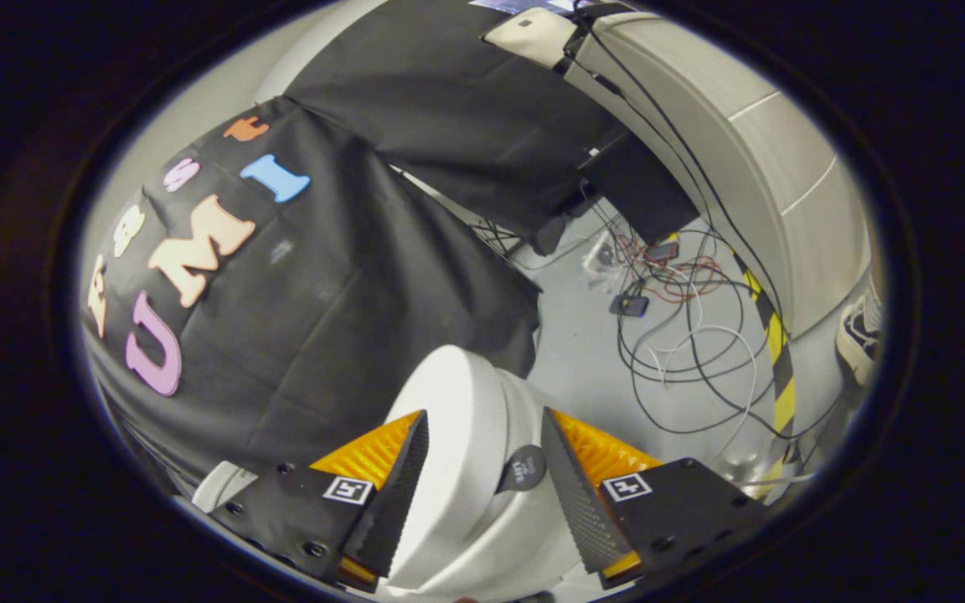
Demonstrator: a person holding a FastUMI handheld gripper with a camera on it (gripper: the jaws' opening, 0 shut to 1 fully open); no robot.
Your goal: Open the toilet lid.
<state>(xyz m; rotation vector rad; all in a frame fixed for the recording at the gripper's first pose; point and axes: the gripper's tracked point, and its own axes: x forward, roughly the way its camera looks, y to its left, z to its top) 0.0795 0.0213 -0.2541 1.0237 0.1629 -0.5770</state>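
Between the spread fingers of the gripper sits the white toilet lid, its rim running through the gap; whether either pad touches it, cannot tell. A small dark round sticker on the toilet body lies near the right finger. Beyond the lid, grey floor with a tangle of cables and a yellow-black hazard strip. A shoe beside the strip. Farther off, a beige cabinet.

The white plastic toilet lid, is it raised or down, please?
Raised, it seems: the white plastic toilet lid stands on edge between the open gripper fingers, apart from the seat beside it.
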